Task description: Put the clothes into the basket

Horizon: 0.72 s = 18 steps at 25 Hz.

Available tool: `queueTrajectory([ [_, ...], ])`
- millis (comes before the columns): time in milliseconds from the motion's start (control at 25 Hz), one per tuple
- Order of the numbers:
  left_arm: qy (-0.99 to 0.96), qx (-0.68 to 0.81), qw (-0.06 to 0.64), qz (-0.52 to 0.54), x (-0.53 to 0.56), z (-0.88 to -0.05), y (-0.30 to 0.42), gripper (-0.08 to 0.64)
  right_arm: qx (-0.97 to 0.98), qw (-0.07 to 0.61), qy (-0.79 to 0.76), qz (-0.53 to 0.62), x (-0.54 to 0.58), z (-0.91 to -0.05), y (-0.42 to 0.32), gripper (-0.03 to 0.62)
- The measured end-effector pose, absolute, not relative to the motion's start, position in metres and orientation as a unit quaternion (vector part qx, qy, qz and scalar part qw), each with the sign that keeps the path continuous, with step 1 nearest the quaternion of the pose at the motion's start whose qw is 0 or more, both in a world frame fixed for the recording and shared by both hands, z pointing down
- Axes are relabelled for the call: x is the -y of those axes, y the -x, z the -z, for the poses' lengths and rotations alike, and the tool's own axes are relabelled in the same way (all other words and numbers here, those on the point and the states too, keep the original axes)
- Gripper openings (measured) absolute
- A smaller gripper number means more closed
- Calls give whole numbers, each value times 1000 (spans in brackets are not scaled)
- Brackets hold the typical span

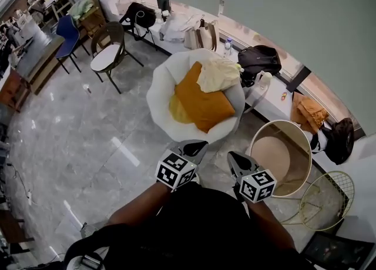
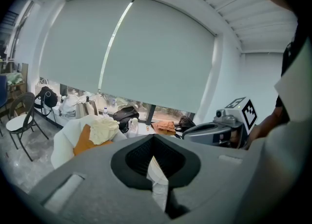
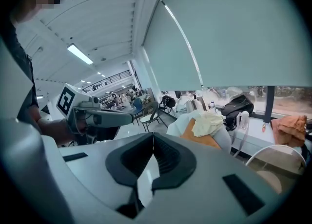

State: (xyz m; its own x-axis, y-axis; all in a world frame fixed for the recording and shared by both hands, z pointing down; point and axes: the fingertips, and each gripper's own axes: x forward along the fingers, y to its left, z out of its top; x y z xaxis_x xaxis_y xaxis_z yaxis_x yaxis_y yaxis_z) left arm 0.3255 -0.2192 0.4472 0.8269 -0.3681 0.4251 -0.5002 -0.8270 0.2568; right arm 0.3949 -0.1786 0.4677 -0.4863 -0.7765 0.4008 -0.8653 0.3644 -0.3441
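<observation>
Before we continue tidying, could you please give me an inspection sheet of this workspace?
Surface: glossy grey tiled floor.
Job's things: orange cloth and pale yellow cloth lie on the white round chair; round white-rimmed basket beside it, no clothes inside.
Clutter: black bag and orange bundle on the window ledge.
Grippers: left gripper and right gripper both shut, empty.
Cables: thin dark cable on floor, far left.
Surroundings: blue chair, grey roller blind.

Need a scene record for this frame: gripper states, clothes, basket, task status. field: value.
left gripper: jaws together, holding nothing
right gripper: jaws together, holding nothing
clothes: orange fabric and cream cloth piled on the white chair
basket: right of the chair, no clothes visible inside
task status: no garment picked up or in the basket yet
</observation>
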Motion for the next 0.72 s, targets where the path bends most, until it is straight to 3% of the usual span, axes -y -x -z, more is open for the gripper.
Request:
queueTrajectory([
  [720, -930, 238, 212, -183, 330, -469, -301, 0, 813, 102, -507, -270, 294, -477, -386, 15],
])
